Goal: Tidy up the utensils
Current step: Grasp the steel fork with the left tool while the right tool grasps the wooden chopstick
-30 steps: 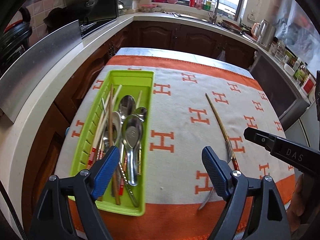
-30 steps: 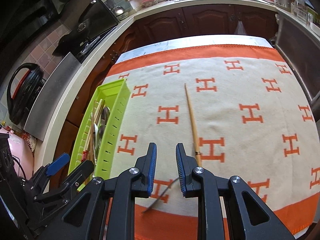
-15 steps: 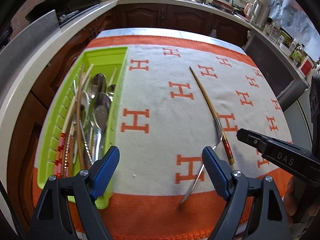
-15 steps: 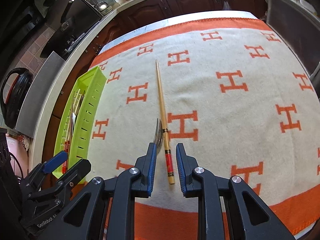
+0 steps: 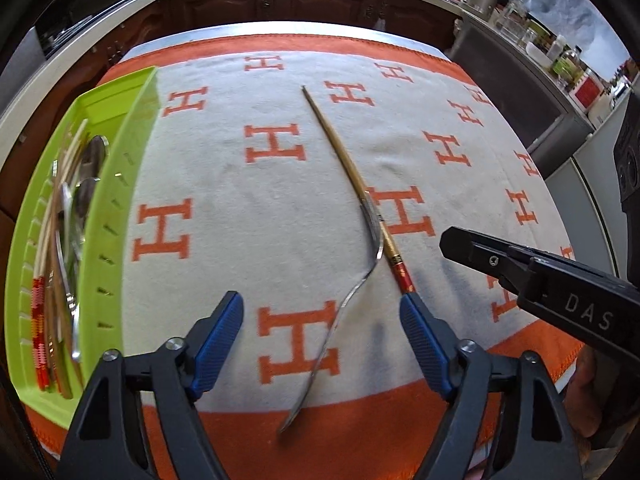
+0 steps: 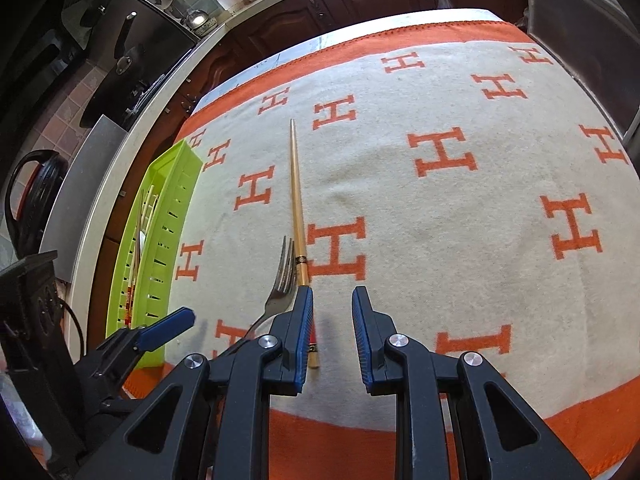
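Note:
A metal fork [image 5: 352, 296] and a gold chopstick with a red end [image 5: 352, 176] lie side by side on the orange-and-cream cloth [image 5: 248, 208]. My left gripper [image 5: 322, 332] is wide open and empty, with the fork's handle between its fingers. My right gripper [image 6: 332, 320] is open with a narrow gap and empty, just right of the chopstick [image 6: 298, 204] and fork [image 6: 280, 276]. A green tray [image 5: 116, 200] at the left holds spoons and chopsticks; it also shows in the right wrist view [image 6: 172, 216].
The cloth covers a table whose near edge runs just below my grippers. Dark wooden cabinets [image 5: 280, 0] and a counter curve around the far side. A grey appliance [image 5: 516, 76] stands to the right of the table.
My left gripper has moved right from the tray to over the fork. My right gripper has moved slightly right and closer, so the chopstick now lies at its left finger.

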`<state>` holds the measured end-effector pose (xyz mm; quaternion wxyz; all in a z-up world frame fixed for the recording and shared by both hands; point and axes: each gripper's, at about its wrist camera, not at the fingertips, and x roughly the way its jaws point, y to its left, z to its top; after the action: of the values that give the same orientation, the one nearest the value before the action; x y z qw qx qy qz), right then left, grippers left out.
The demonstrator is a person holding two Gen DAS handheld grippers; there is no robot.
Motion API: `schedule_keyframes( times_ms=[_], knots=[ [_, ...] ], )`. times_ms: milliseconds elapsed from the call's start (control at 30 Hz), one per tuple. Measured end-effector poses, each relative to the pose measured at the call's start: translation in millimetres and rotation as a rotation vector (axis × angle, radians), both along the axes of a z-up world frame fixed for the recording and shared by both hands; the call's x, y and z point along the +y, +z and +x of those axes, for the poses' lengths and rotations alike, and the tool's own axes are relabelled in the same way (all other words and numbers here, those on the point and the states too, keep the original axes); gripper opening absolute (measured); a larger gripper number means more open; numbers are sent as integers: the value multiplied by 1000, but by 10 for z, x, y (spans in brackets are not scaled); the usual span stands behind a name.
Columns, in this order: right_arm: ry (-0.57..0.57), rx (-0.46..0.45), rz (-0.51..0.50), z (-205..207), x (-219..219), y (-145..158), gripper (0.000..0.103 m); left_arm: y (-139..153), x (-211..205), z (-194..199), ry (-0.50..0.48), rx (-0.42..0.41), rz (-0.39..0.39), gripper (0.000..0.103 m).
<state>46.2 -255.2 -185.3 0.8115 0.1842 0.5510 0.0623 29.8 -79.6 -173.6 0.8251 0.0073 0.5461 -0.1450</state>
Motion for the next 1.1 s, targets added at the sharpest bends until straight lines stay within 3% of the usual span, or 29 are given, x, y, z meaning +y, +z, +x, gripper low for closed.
schedule_keyframes(
  times_ms=[133,267,400,533,700,767,1100],
  knots=[
    [-6,12,8,20,-77,-56,21,-104,-136,21,-35,8,9,64],
    [-9,17,11,40,-129,-96,21,-118,-194,31,-46,-40,21,58],
    [-12,23,19,56,-161,-136,21,-130,-227,31,-38,-100,69,40],
    [-12,26,22,52,-182,-150,21,-125,-179,45,-22,-115,54,27],
    [-5,27,17,53,-157,-154,21,-123,-183,52,-15,-118,73,22],
    [-5,26,15,50,-153,-154,21,-123,-192,49,-20,-115,62,11],
    [14,18,-11,84,-77,-128,21,-113,47,114,49,-49,-56,2]
  ],
)
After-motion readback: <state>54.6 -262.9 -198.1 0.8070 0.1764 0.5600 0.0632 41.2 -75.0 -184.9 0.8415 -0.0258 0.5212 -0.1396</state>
